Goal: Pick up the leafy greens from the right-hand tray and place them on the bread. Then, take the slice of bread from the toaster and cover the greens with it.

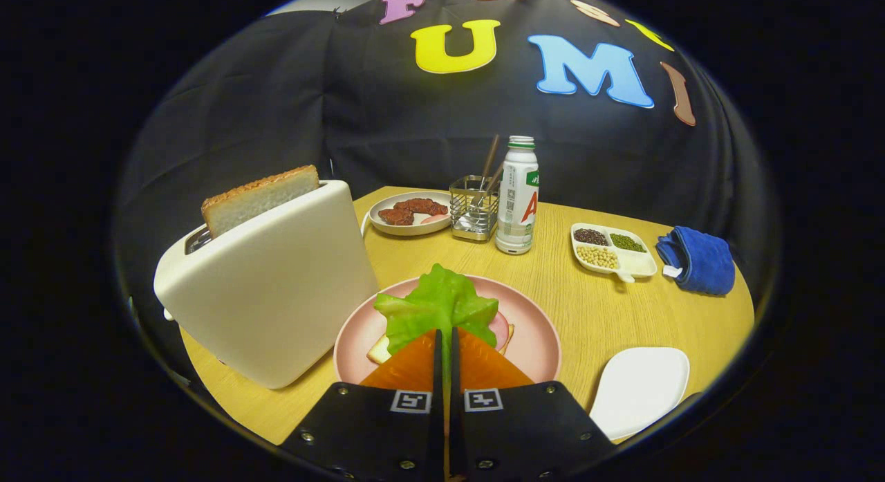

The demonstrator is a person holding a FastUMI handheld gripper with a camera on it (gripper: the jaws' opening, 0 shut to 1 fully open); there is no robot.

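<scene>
My gripper [446, 333] is shut on the green lettuce leaf [437, 303], both fingers pinching its near edge. The leaf hangs over the pink plate [536, 330], above a slice of bread [379, 349] with a pink ham slice on it. The leaf covers most of the bread, and I cannot tell whether they touch. To the left stands a white toaster [276, 288] with a second slice of bread [259, 197] sticking up out of its slot. An empty white tray [639, 388] lies to the right of the fingers.
Beyond the plate are a dish of red meat [409, 212], a wire holder with utensils [474, 209], a white bottle [518, 198], a divided dish of beans [612, 250] and a blue cloth [698, 259] on the round wooden table [594, 309].
</scene>
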